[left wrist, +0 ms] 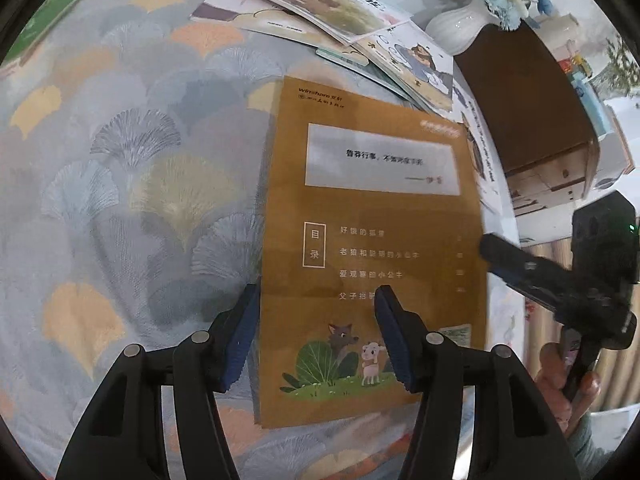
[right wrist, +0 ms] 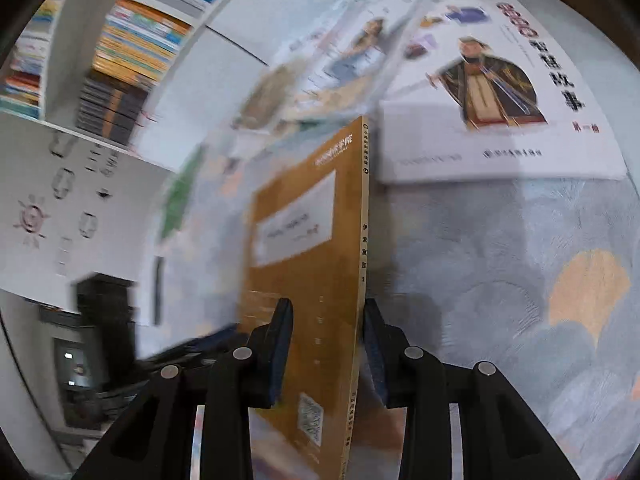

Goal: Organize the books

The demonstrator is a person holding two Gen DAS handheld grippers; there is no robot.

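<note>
A: Item: orange book (right wrist: 316, 264), on edge over the patterned surface (left wrist: 120, 160). Right tongs (right wrist: 326, 344)?

B: Clenched at its spine edge. Left tongs (left wrist: 316, 332) released, empty. Advice: keep grip square; lay it near the white book (right wrist: 500, 92).

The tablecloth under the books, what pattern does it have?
The tablecloth is pale blue-grey with fan-shaped ginkgo leaves in grey, yellow and orange, clearest in the left wrist view.

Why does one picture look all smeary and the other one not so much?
Right wrist view: the bookshelf and the pile behind the orange book streak with motion blur, while the white book reads clearly. Left wrist view: the orange book is only slightly soft, glare whitens the vase, and the fisheye lens curves the edges.
</note>
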